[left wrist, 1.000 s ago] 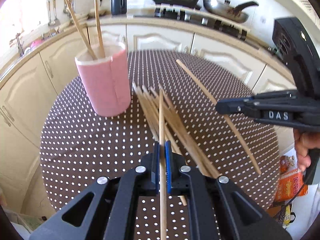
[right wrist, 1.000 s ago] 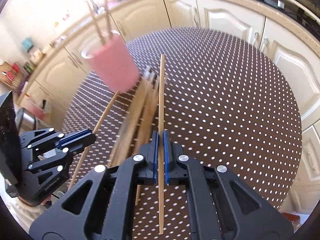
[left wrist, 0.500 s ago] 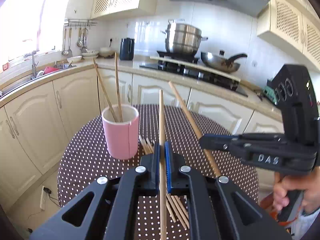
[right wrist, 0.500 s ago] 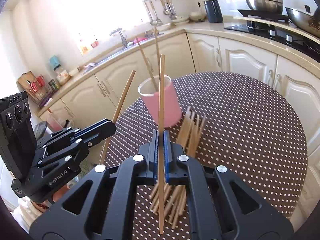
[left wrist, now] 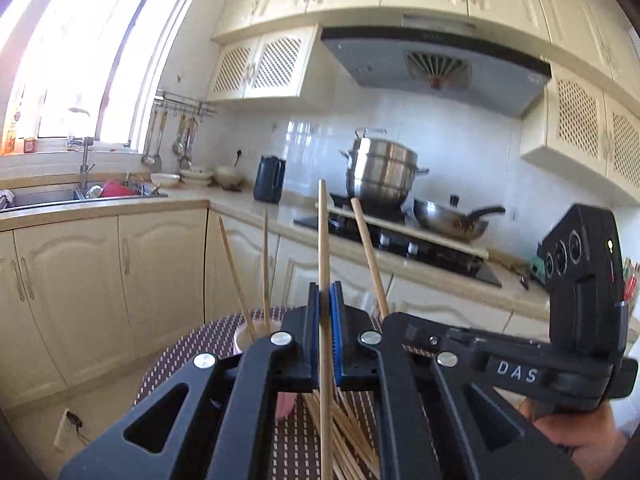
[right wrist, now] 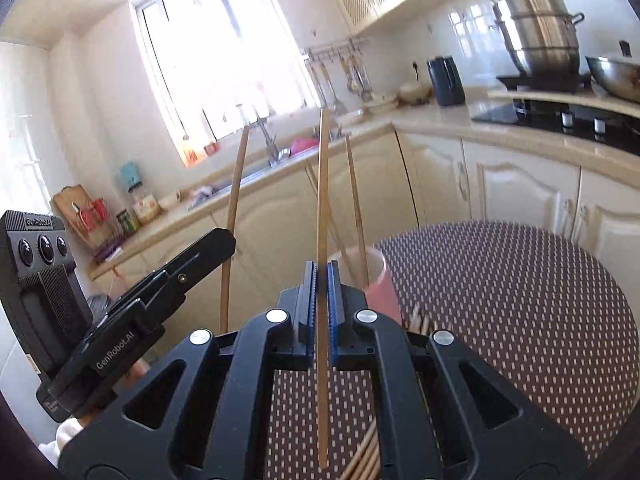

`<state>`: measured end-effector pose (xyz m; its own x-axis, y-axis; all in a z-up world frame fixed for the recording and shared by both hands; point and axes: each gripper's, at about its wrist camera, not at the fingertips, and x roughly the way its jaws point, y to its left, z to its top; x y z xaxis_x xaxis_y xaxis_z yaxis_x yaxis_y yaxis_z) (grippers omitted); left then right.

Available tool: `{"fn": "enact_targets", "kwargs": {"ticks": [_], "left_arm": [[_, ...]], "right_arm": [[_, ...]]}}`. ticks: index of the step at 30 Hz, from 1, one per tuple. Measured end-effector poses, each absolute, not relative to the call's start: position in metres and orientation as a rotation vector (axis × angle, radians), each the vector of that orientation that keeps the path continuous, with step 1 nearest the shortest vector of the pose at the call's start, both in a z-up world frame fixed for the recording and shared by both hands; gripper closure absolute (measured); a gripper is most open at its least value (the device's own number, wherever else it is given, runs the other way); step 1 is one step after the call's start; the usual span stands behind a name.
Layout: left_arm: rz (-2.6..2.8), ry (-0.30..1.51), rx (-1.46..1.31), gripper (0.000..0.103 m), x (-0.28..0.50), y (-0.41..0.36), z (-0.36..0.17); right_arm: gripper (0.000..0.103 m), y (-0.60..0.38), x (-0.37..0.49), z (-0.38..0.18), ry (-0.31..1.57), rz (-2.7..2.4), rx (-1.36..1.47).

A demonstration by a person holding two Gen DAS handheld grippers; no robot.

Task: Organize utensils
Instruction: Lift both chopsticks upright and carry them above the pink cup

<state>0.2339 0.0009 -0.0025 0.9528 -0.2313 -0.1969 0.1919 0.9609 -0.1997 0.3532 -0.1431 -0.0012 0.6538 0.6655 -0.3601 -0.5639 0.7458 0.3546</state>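
Observation:
My left gripper (left wrist: 325, 294) is shut on a wooden chopstick (left wrist: 322, 232) that stands nearly upright above the table. My right gripper (right wrist: 321, 278) is shut on a second chopstick (right wrist: 322, 184), also upright. In the left wrist view the right gripper (left wrist: 394, 322) sits close on the right with its chopstick (left wrist: 368, 256) leaning left. The pink cup (right wrist: 380, 288) stands just beyond both grippers with two chopsticks (right wrist: 356, 208) in it. In the left wrist view my fingers mostly hide the cup (left wrist: 285, 404). Several loose chopsticks (left wrist: 352, 436) lie on the table beneath.
The round table (right wrist: 520, 300) has a brown dotted cloth. Cream cabinets (left wrist: 80, 288) and a counter with a sink (left wrist: 60, 196) wrap around behind it. A stove carries a steel pot (left wrist: 382, 172) and a wok (left wrist: 452, 220). A hand (left wrist: 576, 436) holds the right gripper.
Both grippers have risen off the table and tilted upward, each carrying its chopstick. The views swung from the tabletop to the kitchen walls, and the cup now sits low behind the fingers.

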Motion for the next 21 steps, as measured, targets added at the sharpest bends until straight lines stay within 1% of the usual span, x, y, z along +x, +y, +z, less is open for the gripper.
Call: {"fn": "enact_targets", "kwargs": {"ticks": [6,12,21], "left_arm": [[-0.191,0.109,-0.259,0.098,0.268,0.02,0.009],[-0.17,0.022,-0.321,0.098,0.302,0.033,0.014],[-0.068,-0.024,-0.298,0.097,0.348,0.03,-0.005]], "right_arm": [[0.097,-0.123,0.382,0.013,0.363,0.709,0.24],[0.097,-0.106,0.412,0.014,0.25,0.704,0.275],[0.097,-0.103,0.448,-0.008,0.214,0.663,0.304]]}}
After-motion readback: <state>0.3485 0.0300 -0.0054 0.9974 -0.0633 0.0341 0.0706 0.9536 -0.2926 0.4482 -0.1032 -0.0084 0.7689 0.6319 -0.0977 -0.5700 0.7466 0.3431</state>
